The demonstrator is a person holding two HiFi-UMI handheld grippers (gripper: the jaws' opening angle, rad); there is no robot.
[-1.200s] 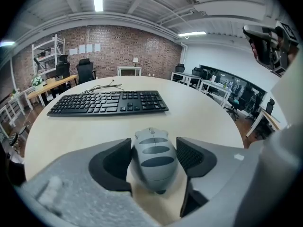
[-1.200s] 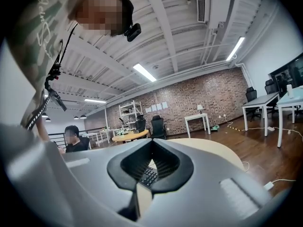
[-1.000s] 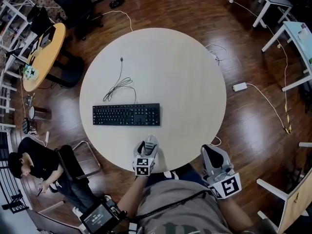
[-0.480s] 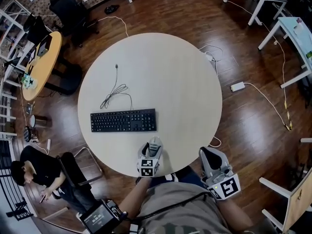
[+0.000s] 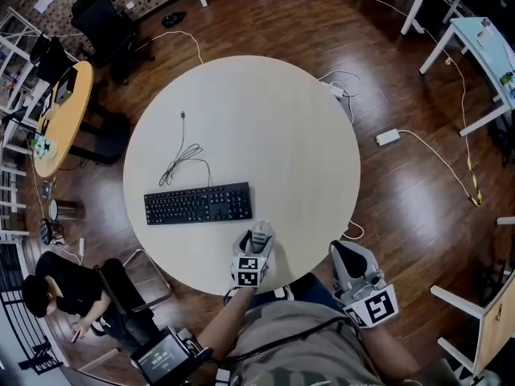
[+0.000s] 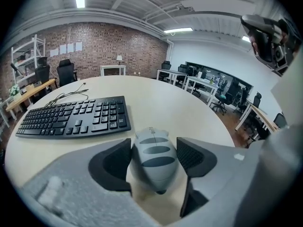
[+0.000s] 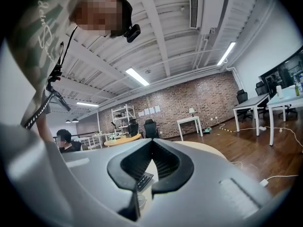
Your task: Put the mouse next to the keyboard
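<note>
Comparing with a second ago, I see my left gripper (image 5: 257,238) has carried the grey mouse (image 6: 152,151) inward from the round table's (image 5: 282,127) near rim. It now sits close at 5 o'clock of the black keyboard (image 5: 198,203), not touching it. Those jaws clamp the mouse's sides. My right gripper (image 7: 152,143) hangs off the table at 4 o'clock, jaws together, holding nothing.

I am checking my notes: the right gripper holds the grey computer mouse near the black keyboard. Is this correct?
No: the left gripper holds the grey computer mouse near the black keyboard, as the left gripper view shows.
</note>
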